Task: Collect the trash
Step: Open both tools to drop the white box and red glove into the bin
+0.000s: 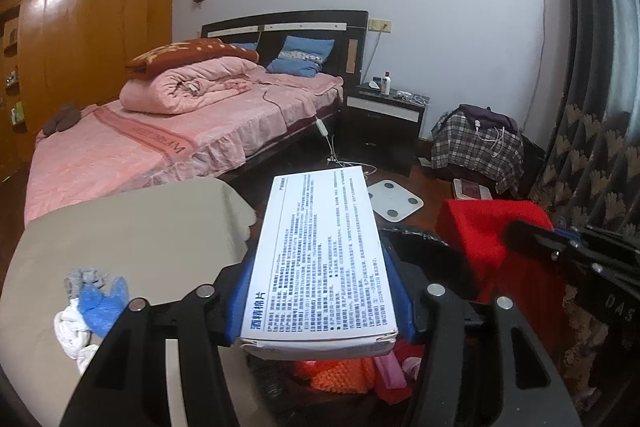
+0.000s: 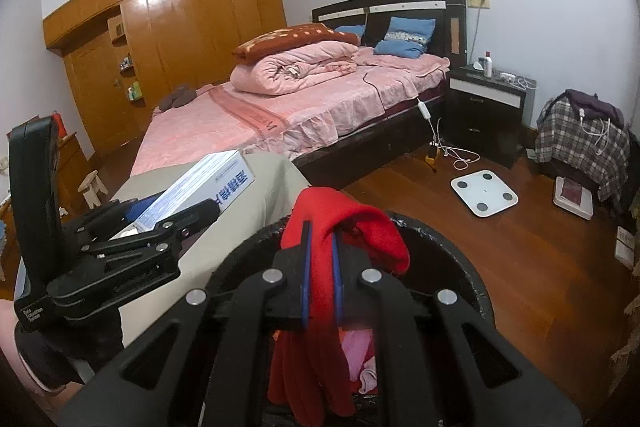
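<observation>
Trash here means two items, each carried toward the black round bin (image 2: 472, 267).

Left wrist view: the left gripper (image 1: 320, 291) clamps a flat white cardboard box (image 1: 320, 259) of alcohol pads by its long sides, half-wide between blue pads, above the bin's contents. Smooth card could slide out if the grip eases early, landing on the beige-covered table (image 1: 132, 227), where crumpled tissue and a blue glove (image 1: 102, 303) lie.

Right wrist view: the right gripper (image 2: 320, 279), jaws nearly closed, pinches a limp red cloth (image 2: 340, 227) over the bin's rim. Soft fabric may snag on a pad or drape outside the rim.
</observation>
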